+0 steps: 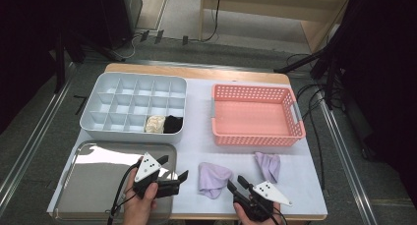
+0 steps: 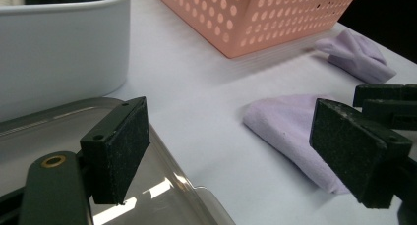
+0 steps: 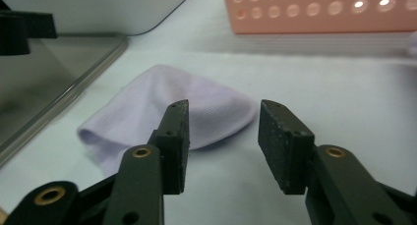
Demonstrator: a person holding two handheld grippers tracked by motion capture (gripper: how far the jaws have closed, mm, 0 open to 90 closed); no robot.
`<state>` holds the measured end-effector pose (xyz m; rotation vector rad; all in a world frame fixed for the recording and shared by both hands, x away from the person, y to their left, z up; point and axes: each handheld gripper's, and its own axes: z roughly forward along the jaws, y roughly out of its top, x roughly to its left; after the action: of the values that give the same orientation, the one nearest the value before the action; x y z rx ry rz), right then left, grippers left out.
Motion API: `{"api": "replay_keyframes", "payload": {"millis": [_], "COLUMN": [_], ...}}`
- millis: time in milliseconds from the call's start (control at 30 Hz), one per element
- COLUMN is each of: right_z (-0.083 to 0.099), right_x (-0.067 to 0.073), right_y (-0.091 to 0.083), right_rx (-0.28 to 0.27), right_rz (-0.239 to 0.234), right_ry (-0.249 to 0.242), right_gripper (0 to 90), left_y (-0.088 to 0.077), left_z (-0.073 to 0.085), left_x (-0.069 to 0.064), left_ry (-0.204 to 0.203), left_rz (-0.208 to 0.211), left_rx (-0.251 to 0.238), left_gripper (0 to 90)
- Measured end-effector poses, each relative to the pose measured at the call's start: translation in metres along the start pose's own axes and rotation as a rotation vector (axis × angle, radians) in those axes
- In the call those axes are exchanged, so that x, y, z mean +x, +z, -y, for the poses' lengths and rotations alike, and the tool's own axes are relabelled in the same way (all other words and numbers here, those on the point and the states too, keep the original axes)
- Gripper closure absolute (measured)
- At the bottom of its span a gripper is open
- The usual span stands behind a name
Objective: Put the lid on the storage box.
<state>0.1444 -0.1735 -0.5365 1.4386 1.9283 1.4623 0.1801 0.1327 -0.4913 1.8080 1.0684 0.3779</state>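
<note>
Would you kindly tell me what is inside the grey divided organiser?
The organiser holds a cream cloth and a black cloth in neighbouring front compartments; anything beneath them is covered.

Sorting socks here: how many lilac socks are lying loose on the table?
2. One lilac sock lies right of the steel tray; the other lilac sock lies just in front of the pink basket.

1. Two lilac cloths [image 1: 213,179] [image 1: 269,164] on the worktop [image 1: 196,141].
2. One pink basket [image 1: 255,136].
3. One grey divided organiser [image 1: 98,124], holding one cream bundle [image 1: 156,124] and one black bundle [image 1: 173,124].
4. One steel tray [image 1: 93,185].
</note>
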Motion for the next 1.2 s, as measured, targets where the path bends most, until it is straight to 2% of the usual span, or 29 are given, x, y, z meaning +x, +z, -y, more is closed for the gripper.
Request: {"api": "replay_keyframes", "payload": {"millis": [67,167,200,300,367,400,433,533,567,633,700,767,867,900,1000,1100,1133,1200], "right_z": [0.004,0.010,0.011,0.015,0.017,0.018,0.018,0.018,0.016,0.010,0.005,0.001,-0.004,-0.005,-0.007,-0.007,-0.007,-0.010], "right_x": [0.007,0.016,0.019,0.028,0.033,0.036,0.039,0.041,0.039,0.031,0.019,0.007,-0.009,-0.013,-0.027,-0.040,-0.043,-0.047], "right_y": [-0.002,-0.002,-0.001,0.006,0.010,0.011,0.012,0.013,0.013,0.012,0.009,0.004,-0.006,-0.010,-0.020,-0.028,-0.031,-0.034], "right_rx": [0.015,0.037,0.051,0.066,0.059,0.054,0.056,0.058,0.067,0.084,0.085,0.081,0.067,0.065,0.063,0.067,0.061,0.036], "right_rz": [-0.011,-0.077,-0.086,-0.109,-0.094,-0.084,-0.065,0.003,-0.002,-0.017,0.005,0.013,0.054,0.069,0.109,0.122,0.113,0.046], "right_ry": [0.006,0.018,0.017,0.013,-0.002,-0.022,-0.066,-0.177,-0.177,-0.142,-0.110,-0.105,-0.090,-0.068,-0.047,-0.019,-0.012,0.009], "right_gripper": [67.0,73.0,73.9,69.8,65.4,66.3,69.7,86.3,87.3,88.3,88.5,88.5,88.6,88.5,88.5,88.0,86.9,77.7], "left_y": [0.002,0.003,0.003,0.002,0.000,0.000,-0.001,-0.002,-0.002,-0.004,-0.007,-0.008,-0.009,-0.009,-0.007,-0.006,-0.006,-0.005], "left_z": [0.000,0.000,0.000,0.000,0.000,0.000,0.000,0.001,0.002,0.002,0.002,0.002,0.002,0.002,0.002,0.001,0.001,0.001], "left_x": [-0.001,-0.001,-0.001,-0.001,0.000,0.000,0.000,0.002,0.002,0.003,0.004,0.006,0.007,0.007,0.006,0.006,0.006,0.005], "left_ry": [-0.006,-0.002,-0.003,-0.005,-0.008,-0.009,-0.011,-0.011,-0.013,-0.014,-0.017,-0.021,-0.027,-0.028,-0.028,-0.020,-0.020,-0.019], "left_rz": [0.005,0.005,0.004,-0.004,-0.003,-0.004,-0.005,-0.009,-0.011,-0.015,-0.016,-0.018,-0.024,-0.022,-0.020,-0.018,-0.017,-0.014], "left_rx": [0.004,0.010,0.010,0.004,0.004,-0.001,-0.002,0.003,0.002,0.003,-0.002,-0.004,-0.006,-0.007,-0.002,0.000,0.000,0.001], "left_gripper": [16.3,16.3,16.3,16.3,16.3,16.3,16.3,16.3,16.3,16.3,16.3,16.3,16.3,16.3,16.3,16.3,16.3,16.3]}}
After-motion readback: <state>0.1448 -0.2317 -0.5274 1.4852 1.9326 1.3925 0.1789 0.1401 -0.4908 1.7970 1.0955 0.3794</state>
